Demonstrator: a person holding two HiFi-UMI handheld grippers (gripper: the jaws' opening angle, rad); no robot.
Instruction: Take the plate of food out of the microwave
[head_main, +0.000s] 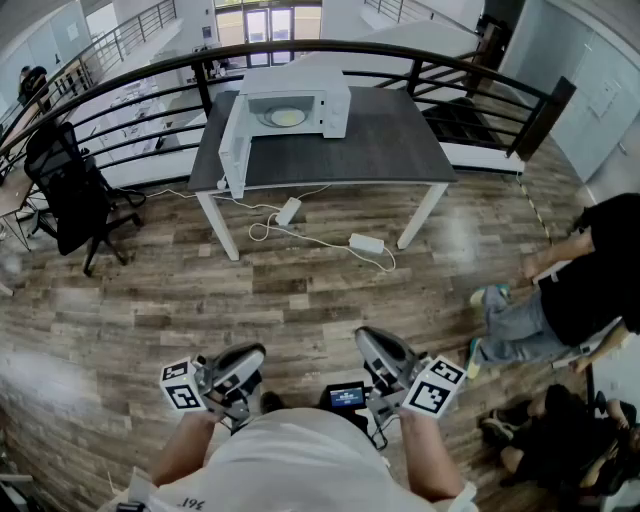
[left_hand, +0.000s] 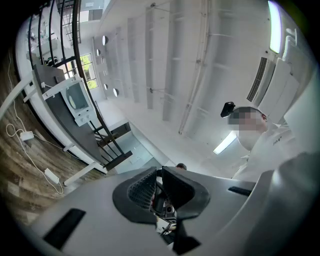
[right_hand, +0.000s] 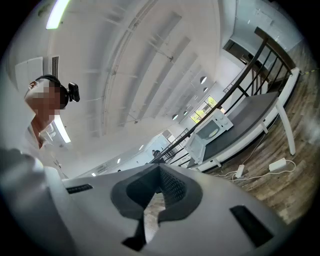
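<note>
A white microwave (head_main: 300, 105) stands on the grey table (head_main: 390, 150) far ahead, its door (head_main: 233, 145) swung open to the left. Inside lies a plate of yellowish food (head_main: 287, 117). Both grippers are held close to the person's body, far from the table. My left gripper (head_main: 255, 352) has its jaws nearly together with nothing between them, and so does my right gripper (head_main: 365, 336). In the left gripper view the left gripper (left_hand: 156, 172) points up and the microwave (left_hand: 75, 97) shows small at the left. The right gripper (right_hand: 159, 167) view has the microwave (right_hand: 212, 129) in the distance.
Wood floor lies between me and the table. A power strip (head_main: 367, 243) and cables lie on the floor under the table. A black office chair (head_main: 70, 190) stands at the left. A seated person (head_main: 580, 290) is at the right. A black railing (head_main: 480, 75) curves behind the table.
</note>
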